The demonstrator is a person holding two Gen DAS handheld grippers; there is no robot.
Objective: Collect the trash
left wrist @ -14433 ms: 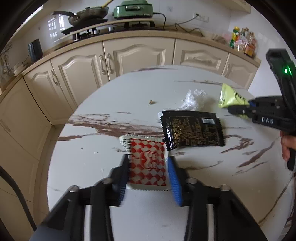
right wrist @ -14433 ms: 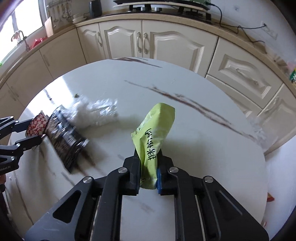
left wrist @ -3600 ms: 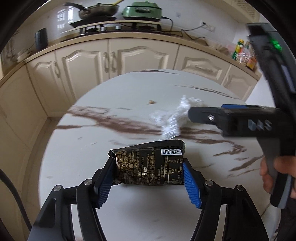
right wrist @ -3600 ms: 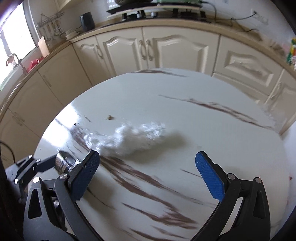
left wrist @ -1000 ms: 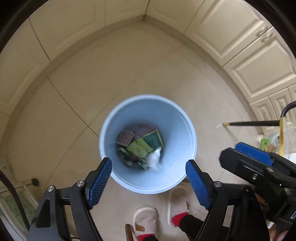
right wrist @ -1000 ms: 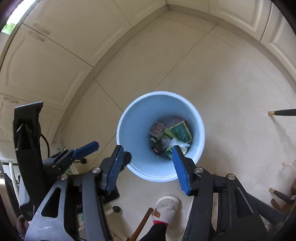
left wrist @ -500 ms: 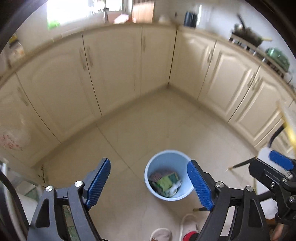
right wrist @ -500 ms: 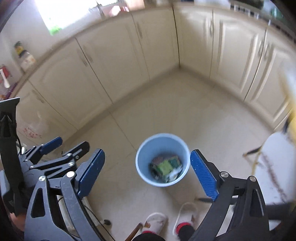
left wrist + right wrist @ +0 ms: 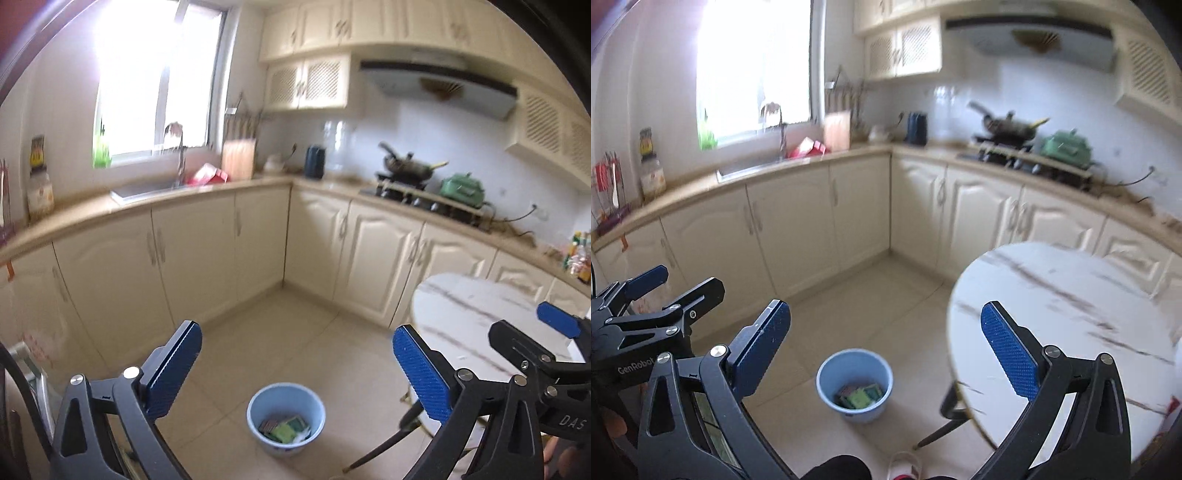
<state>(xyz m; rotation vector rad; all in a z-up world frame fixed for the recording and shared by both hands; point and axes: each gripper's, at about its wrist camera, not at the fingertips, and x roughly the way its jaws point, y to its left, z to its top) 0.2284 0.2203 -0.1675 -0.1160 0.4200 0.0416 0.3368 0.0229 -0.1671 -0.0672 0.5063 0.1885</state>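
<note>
The left tongs (image 9: 295, 363) stand spread wide with nothing between the blue pads (image 9: 173, 367); the jaws have just been opening further, and they grip nothing. The right tongs (image 9: 884, 350) are likewise at full spread and empty, their jaws having just been opening too. Each pair shows in the other's view: the right tongs at the right edge of the left wrist view, the left tongs at the left edge of the right wrist view, so the two are held side by side.

Both pairs look out and slightly down over a tiled floor (image 9: 288, 332). On it, seen through the gap of each pair, stands a light blue bin (image 9: 286, 422), upright and open-topped. The trash (image 9: 284, 430) lies in the bottom of the bin: green and dark wrappers with something pale beside them; finer detail is too small to tell.

To the right of the bin is a round white table (image 9: 1067, 321) with brown marbled streaks, on dark slanted legs (image 9: 942, 424). A small white bit lies on the table near its edge in the left wrist view.

At the bottom of the right wrist view a dark trouser leg (image 9: 838, 467) and a pale slipper (image 9: 905, 465) of the person show.

Beyond runs an L of cream cabinets (image 9: 199, 254) under a worktop with a sink (image 9: 147, 188) below a bright window (image 9: 155, 77), a stove with a pan (image 9: 406, 166) and a green pot (image 9: 461, 188).
</note>
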